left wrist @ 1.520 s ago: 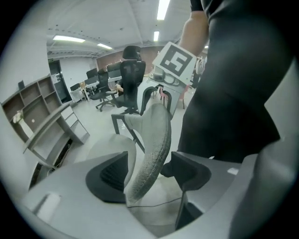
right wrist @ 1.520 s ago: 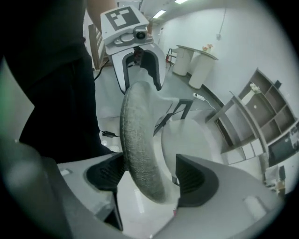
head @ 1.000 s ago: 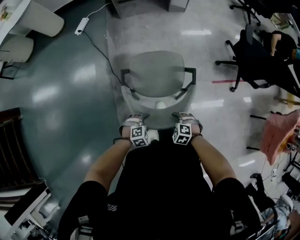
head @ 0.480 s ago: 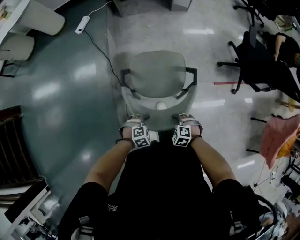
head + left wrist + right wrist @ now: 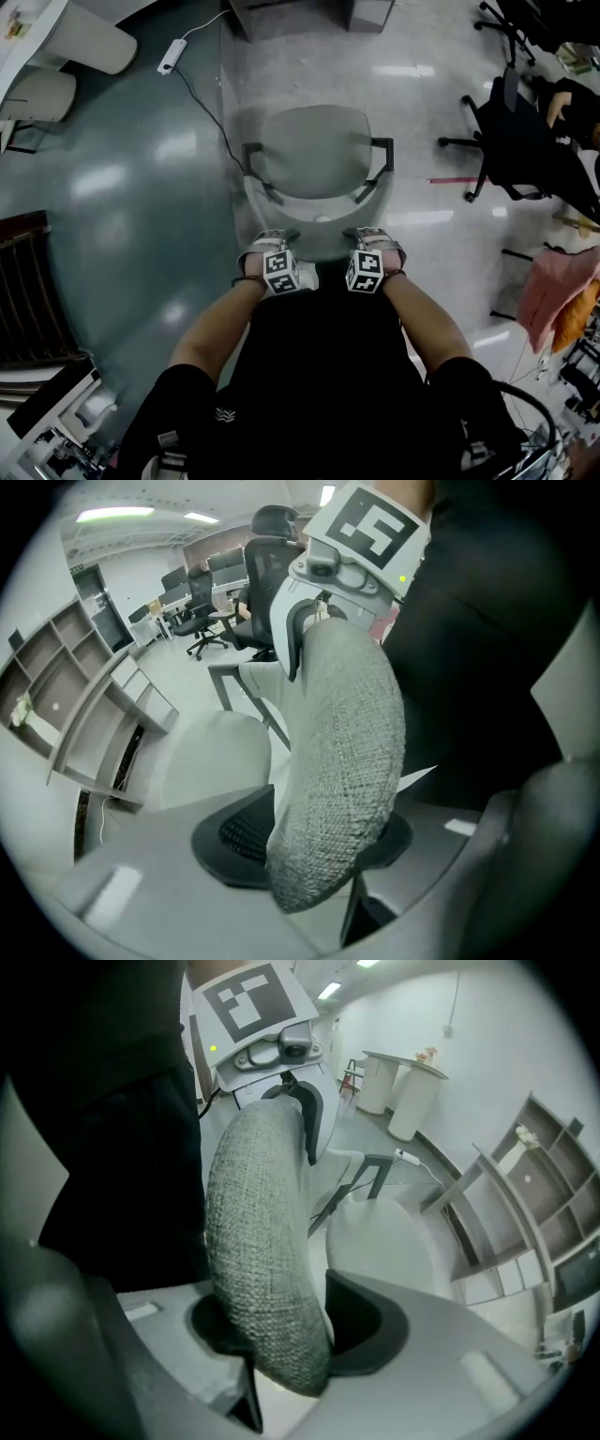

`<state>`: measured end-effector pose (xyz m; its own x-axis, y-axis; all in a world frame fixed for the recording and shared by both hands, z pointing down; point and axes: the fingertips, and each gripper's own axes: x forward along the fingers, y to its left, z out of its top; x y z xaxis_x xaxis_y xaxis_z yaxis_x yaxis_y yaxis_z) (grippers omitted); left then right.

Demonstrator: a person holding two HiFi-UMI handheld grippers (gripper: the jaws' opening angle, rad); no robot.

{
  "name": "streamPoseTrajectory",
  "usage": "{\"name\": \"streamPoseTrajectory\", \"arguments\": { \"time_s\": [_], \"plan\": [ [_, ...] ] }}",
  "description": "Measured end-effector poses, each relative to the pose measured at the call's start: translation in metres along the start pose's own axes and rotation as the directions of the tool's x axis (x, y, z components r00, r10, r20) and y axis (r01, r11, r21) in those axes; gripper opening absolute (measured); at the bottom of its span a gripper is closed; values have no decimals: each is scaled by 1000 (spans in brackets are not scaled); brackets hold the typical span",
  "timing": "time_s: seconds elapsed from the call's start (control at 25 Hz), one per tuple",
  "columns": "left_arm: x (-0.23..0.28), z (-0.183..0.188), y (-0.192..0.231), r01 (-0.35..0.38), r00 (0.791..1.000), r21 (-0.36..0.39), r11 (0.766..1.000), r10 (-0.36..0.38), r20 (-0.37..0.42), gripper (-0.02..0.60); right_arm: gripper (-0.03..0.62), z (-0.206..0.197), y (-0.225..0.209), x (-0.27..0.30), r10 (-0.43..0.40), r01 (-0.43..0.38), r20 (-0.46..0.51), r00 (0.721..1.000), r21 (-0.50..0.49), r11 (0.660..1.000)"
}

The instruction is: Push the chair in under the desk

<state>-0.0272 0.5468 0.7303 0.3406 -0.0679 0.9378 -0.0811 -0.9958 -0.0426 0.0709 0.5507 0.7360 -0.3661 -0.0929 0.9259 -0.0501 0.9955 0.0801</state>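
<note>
Grey chair point(image 5: 314, 155) stands on the pale floor point(image 5: 431, 112) in the head view, with the left gripper point(image 5: 267, 246) and right gripper point(image 5: 373, 242) on top of its backrest point(image 5: 319, 232). Left gripper view: jaws, just closing, clamp the woven backrest. Right gripper view: jaws, likewise just closing, clamp it too.

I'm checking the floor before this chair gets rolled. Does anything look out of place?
A white power strip lies loose on the floor at the upper left of the head view. Its dark cable trails across to the grey chair, where a wheel might catch it. Nothing else stands out.
</note>
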Motion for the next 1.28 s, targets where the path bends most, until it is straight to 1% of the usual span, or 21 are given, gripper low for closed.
{"name": "streamPoseTrajectory", "arguments": {
  "time_s": [0.36,0.64,0.96,1.12,1.28],
  "plan": [
    [2,13,31,4,1000,-29,1000,-4,-15,192,169,-7,-34,-7,31,-30,26,999,-30,999],
    [-1,10,53,15,999,-49,999,-16,-29,193,166,-1,-56,-4,34,-33,23,999,-34,999],
    [-2,-5,80,14,999,-55,998,-17,-51,204,166,13,-76,5,37,-37,32,999,2,999],
    [-1,-6,100,8,999,-39,999,-10,-41,204,164,16,-94,7,32,-32,29,999,7,999],
    [1,-8,122,-6,999,-41,999,5,-33,204,164,18,-117,14,24,-24,15,1000,9,1000]
  ]
}}
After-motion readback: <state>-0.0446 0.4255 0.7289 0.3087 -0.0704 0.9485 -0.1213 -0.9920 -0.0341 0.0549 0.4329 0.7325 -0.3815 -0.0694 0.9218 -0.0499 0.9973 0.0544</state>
